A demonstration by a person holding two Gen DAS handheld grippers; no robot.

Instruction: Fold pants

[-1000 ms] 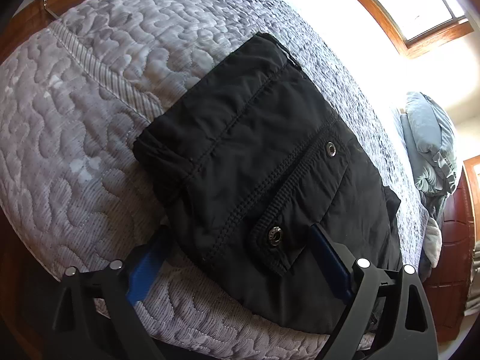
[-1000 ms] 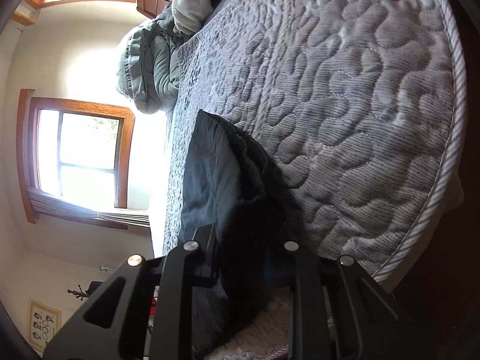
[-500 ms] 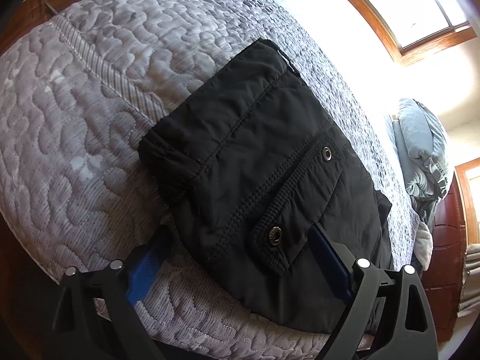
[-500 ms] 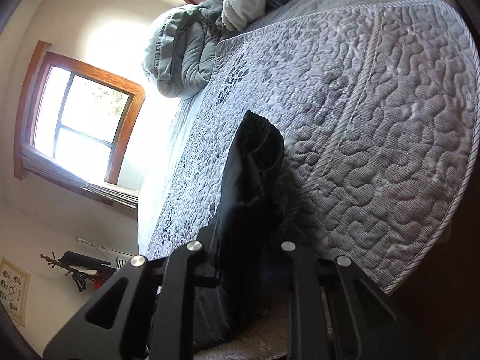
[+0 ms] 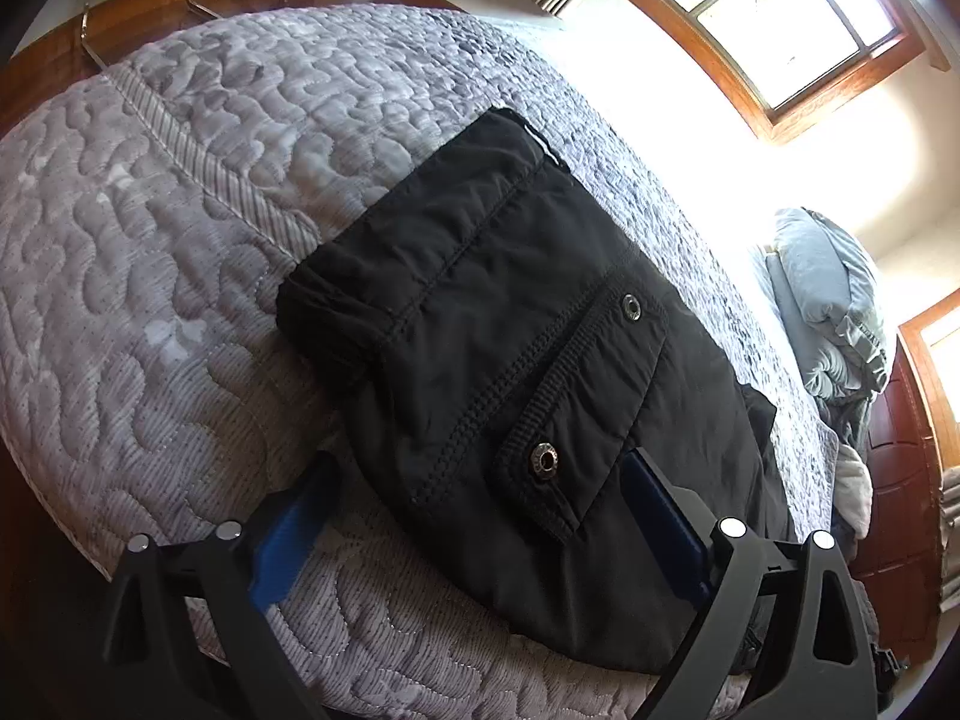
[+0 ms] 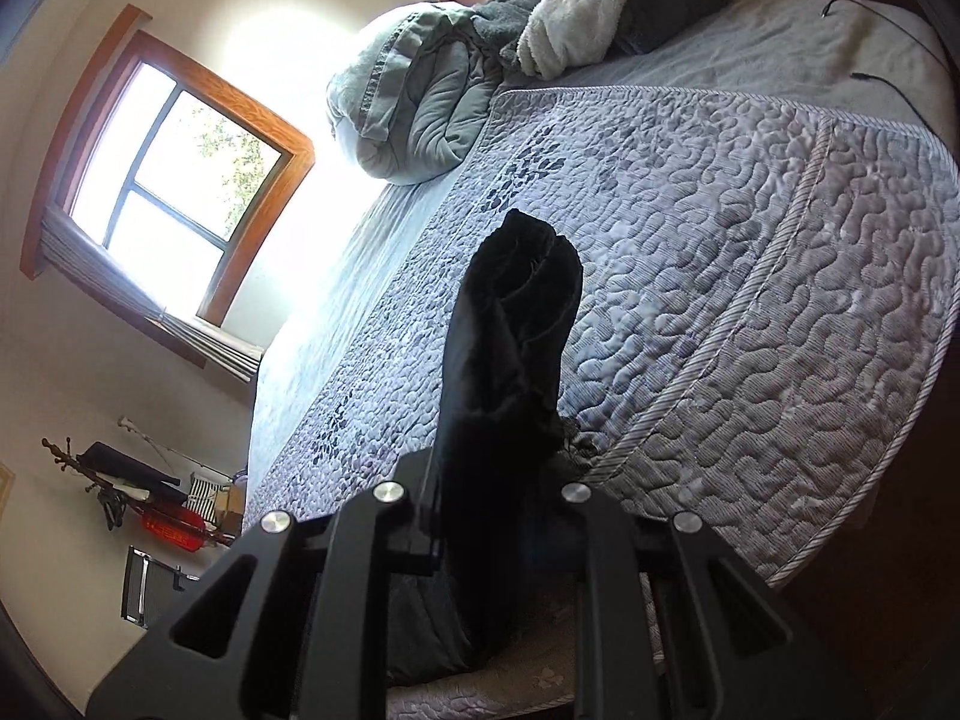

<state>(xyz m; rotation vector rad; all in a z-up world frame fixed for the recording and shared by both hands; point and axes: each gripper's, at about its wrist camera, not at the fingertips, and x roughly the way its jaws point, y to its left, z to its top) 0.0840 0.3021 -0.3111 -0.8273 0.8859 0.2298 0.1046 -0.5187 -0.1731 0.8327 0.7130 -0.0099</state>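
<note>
I see the folded black pants (image 5: 528, 360) lying on the grey quilted bed (image 5: 150, 252), near its foot edge. Their long axis runs diagonally away from my left tongs (image 5: 480, 516) toward the sunlit window (image 5: 780, 18), pocket flap uppermost. My left tongs stand wide, one blue pad on the quilt, the other over the pants' near corner, gripping nothing. My right tongs (image 6: 498, 516) are narrow, pinching the pants' (image 6: 510, 360) thick edge, which stands up between the fingers. Compared with a second ago, the right view has rolled and risen, showing more bed and the bunched duvet (image 6: 414, 102); the left view has shifted only slightly.
</note>
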